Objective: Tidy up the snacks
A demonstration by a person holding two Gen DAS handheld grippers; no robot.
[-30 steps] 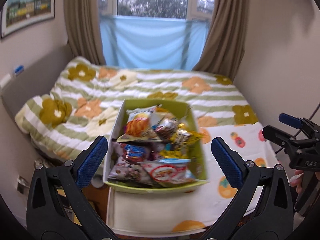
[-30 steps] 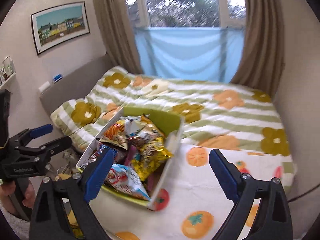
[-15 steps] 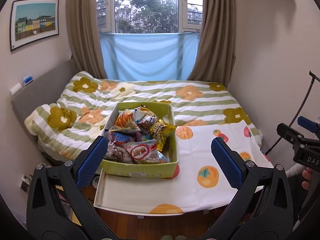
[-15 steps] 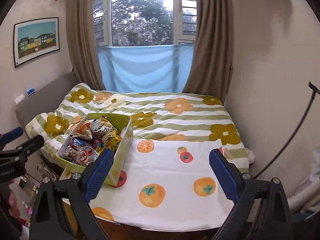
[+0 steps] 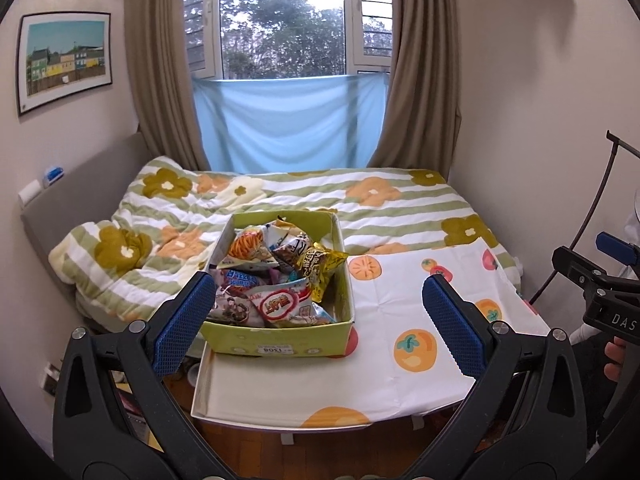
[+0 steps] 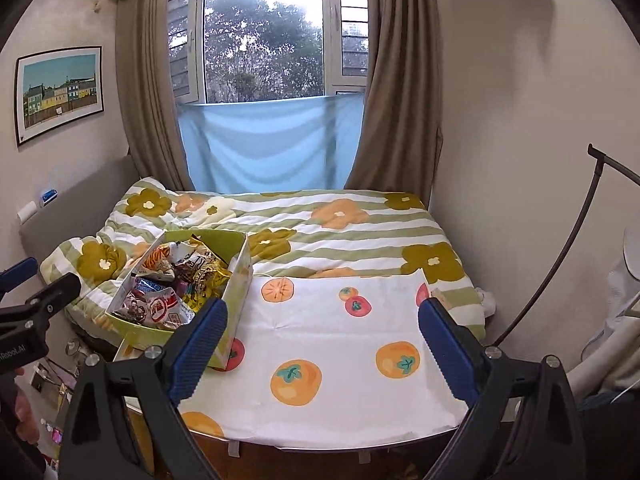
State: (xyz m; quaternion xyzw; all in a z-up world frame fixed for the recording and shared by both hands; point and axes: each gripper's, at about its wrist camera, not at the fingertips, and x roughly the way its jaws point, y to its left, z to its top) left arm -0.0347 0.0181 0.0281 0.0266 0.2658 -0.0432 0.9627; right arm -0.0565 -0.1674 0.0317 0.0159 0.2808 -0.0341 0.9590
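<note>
A green cardboard box (image 5: pixel 280 338) stands on the left part of a table covered with a white cloth printed with orange fruit (image 5: pixel 400 312). Several snack bags (image 5: pixel 276 276) fill the box, among them a yellow one (image 5: pixel 320 266) and a white one with a red oval (image 5: pixel 278 304). My left gripper (image 5: pixel 316 320) hangs open in front of the box, well short of it, with nothing between its blue pads. In the right wrist view the box (image 6: pixel 236 280) lies at the left, and my right gripper (image 6: pixel 322 350) is open over the bare cloth (image 6: pixel 340 344), holding nothing.
Behind the table is a bed with a green-striped flowered quilt (image 5: pixel 360 204), then a window with brown curtains (image 5: pixel 420 80) and a blue cloth. A wall stands close on the right (image 6: pixel 520 160), with a black curved rod (image 6: pixel 568 240). Wooden floor shows below the table's front edge (image 5: pixel 280 426).
Both grippers have pulled back from the box, which now looks smaller and farther. The right wrist view has swung right, so the box moved from centre to the left. Both stayed open.
</note>
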